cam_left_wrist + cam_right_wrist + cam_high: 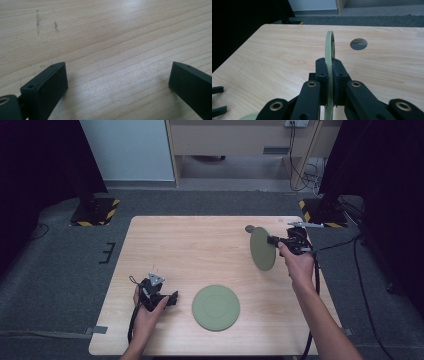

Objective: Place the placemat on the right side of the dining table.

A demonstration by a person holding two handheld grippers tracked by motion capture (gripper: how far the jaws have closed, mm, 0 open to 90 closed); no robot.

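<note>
One green plate lies flat near the table's front edge. A second green plate is held up on edge above the right part of the table, with my right gripper shut on its rim. In the right gripper view that plate is edge-on, clamped between both jaws of my right gripper. My left gripper rests low at the front left, a short way left of the flat plate. Its jaws stand wide apart over bare wood, with nothing between them.
A round grey hole is set in the wooden table just behind the held plate. Cables trail off both grippers. Grey carpet surrounds the table, and black stands with striped bases rise at the far corners.
</note>
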